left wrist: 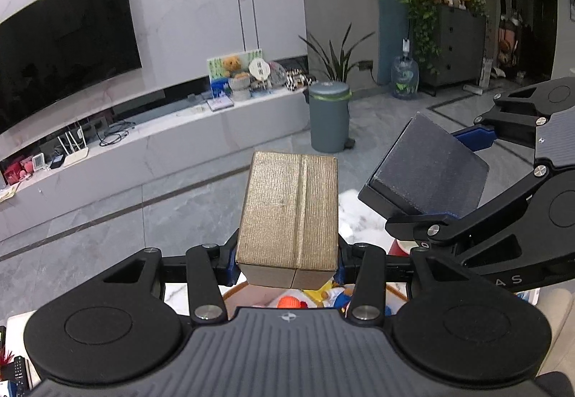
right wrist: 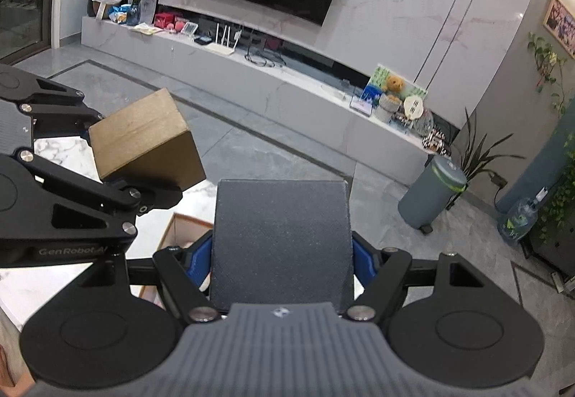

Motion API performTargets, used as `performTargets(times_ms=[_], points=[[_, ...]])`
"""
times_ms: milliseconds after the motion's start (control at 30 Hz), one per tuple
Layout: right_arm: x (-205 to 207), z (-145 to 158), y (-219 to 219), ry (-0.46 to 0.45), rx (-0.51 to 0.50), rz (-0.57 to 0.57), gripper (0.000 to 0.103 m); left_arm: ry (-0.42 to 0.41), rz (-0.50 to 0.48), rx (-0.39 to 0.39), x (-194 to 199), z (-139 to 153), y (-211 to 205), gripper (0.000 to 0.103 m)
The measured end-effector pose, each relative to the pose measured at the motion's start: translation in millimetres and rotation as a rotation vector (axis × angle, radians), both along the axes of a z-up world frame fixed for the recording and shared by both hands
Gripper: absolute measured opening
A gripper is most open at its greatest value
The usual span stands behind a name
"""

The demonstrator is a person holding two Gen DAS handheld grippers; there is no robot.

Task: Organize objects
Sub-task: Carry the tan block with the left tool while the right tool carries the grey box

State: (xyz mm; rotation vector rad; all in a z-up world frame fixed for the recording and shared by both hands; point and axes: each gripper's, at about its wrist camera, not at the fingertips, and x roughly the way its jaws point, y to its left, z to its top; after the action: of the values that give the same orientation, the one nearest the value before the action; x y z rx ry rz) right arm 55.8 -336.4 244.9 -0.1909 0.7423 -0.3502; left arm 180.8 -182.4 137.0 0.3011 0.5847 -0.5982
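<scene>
The gold box sits pinched between the two fingers of the left tool, lifted clear of the white marble tabletop and pointing out toward the room. Its top face is ribbed and has a seam running along its length. In the right wrist view the same gold box shows at the left, tilted, with the left tool gripping it from the side.

Below the left tool, an open container edged in wood holds bright toys, among them an orange toy; most of its contents are hidden behind the tool body.

To the right, the dark grey box is clamped by the right tool, which reaches in from the right edge of the left wrist view. The two boxes are held near each other in the air, apart and not touching. In the right wrist view the dark grey box fills the space between the blue-padded fingers of the right tool, and its speckled top face points forward.

Behind them, a grey-tiled floor stretches to a long white media shelf under a wall-mounted television. Further right stand a grey lidded bin, a leafy potted plant and a blue water jug.
</scene>
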Motion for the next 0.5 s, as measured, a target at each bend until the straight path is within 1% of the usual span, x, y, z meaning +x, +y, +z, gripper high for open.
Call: performTargets(times_ms=[167,500], points=[[9,-27,-17,0.024,0.043,-0.007,0.076,0.035,-0.002,0.020,8,-19,-2,0.052],[38,-80,-37,0.084,0.096,-0.013,0.076,0.115,0.004,0.044,27,-61,-4,0.052]])
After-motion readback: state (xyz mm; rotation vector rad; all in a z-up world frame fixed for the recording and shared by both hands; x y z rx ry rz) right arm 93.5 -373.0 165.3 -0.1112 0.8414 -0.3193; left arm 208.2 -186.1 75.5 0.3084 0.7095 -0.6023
